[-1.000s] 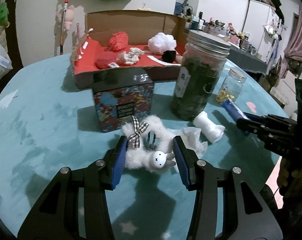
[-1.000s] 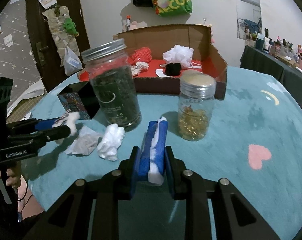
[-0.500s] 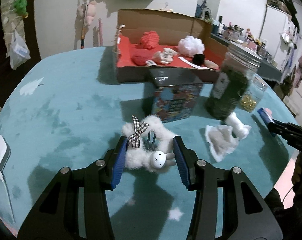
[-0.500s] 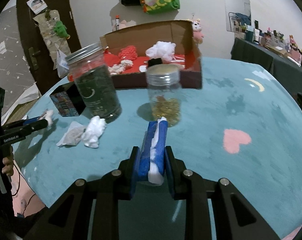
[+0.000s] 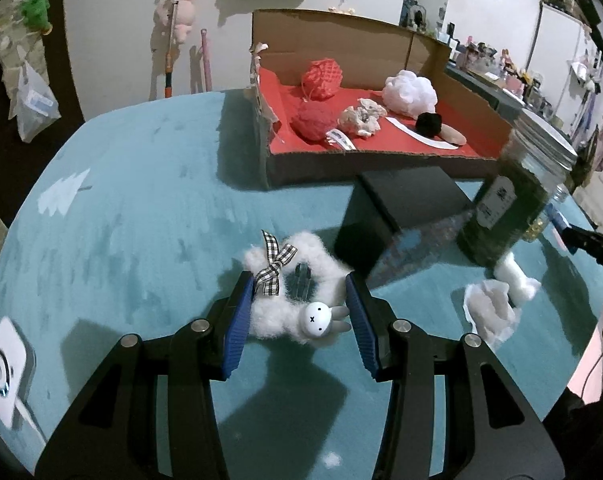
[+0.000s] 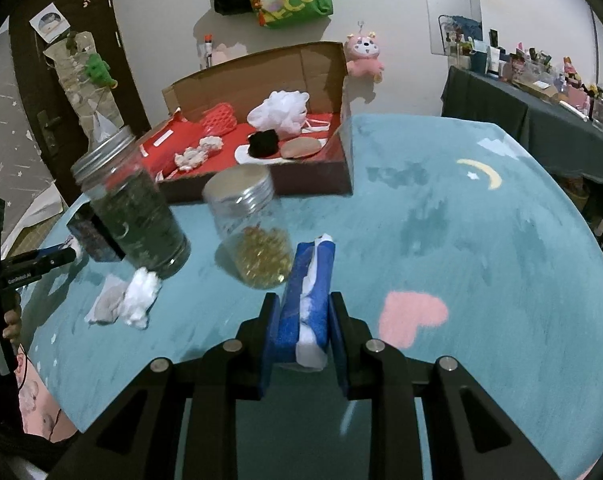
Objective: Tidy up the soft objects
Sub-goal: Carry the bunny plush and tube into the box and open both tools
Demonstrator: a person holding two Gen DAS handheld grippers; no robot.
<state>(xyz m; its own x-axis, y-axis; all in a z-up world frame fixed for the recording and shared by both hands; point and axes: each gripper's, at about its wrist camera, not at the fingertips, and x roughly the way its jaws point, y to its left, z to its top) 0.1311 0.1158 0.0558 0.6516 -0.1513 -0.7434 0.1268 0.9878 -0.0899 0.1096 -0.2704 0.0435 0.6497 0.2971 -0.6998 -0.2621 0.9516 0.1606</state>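
At the lower centre of each view, the left gripper point(image 5: 299, 312) clamps a fluffy white bunny-faced hair clip point(image 5: 291, 300) while the right gripper point(image 6: 303, 330) pinches a blue-and-white folded sponge cloth point(image 6: 307, 292).

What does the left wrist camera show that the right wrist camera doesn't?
Only the left wrist view shows the fluffy white scrunchie clamped in the left gripper, and a white device at the table edge. Only the right wrist view shows the blue and white sponge clamped in the right gripper, plus the pink heart on the cloth. Both show the cardboard box, the dark jar and the crumpled tissues.
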